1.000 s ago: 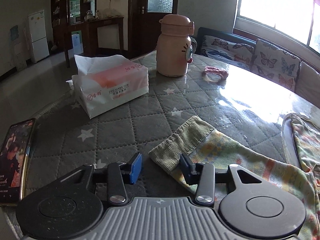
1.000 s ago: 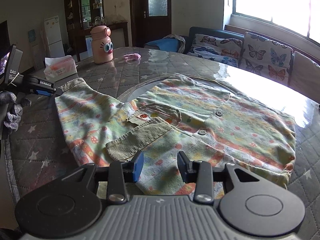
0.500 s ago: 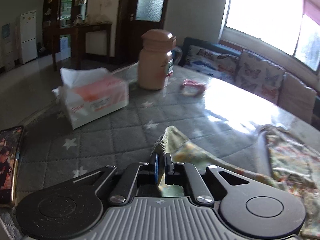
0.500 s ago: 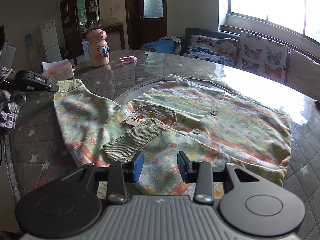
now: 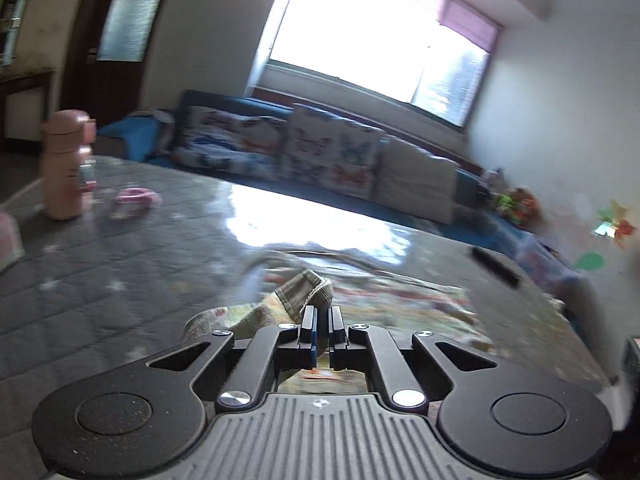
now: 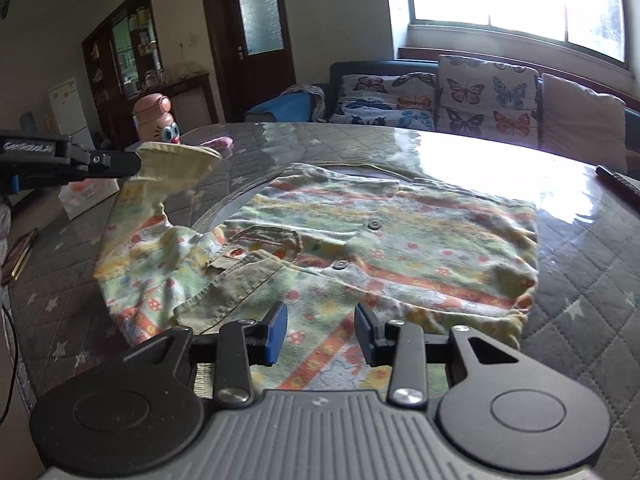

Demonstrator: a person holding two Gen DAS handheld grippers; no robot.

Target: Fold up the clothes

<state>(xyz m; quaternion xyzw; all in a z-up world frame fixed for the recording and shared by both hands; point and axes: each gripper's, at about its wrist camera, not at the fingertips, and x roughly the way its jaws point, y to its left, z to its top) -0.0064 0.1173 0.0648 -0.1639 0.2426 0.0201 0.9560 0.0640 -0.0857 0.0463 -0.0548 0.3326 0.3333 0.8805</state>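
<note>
Right wrist view showed the left gripper (image 6: 134, 164) clenched on the corduroy sleeve cuff (image 6: 180, 160), lifted above the floral green child's shirt (image 6: 360, 240) on the quilted grey table (image 6: 592, 272) — sleeve fold apparently underway; right gripper (image 6: 320, 334) released — next, probably lay the cuff across the shirt.

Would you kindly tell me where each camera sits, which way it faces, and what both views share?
Left wrist: rides the left gripper, shut on the shirt sleeve cuff, facing the sofa and window.
Right wrist: rides the open right gripper, low above the shirt, facing across the table; the left gripper enters from the left.
Shared: cuff, shirt, pink bottle, sofa.
</note>
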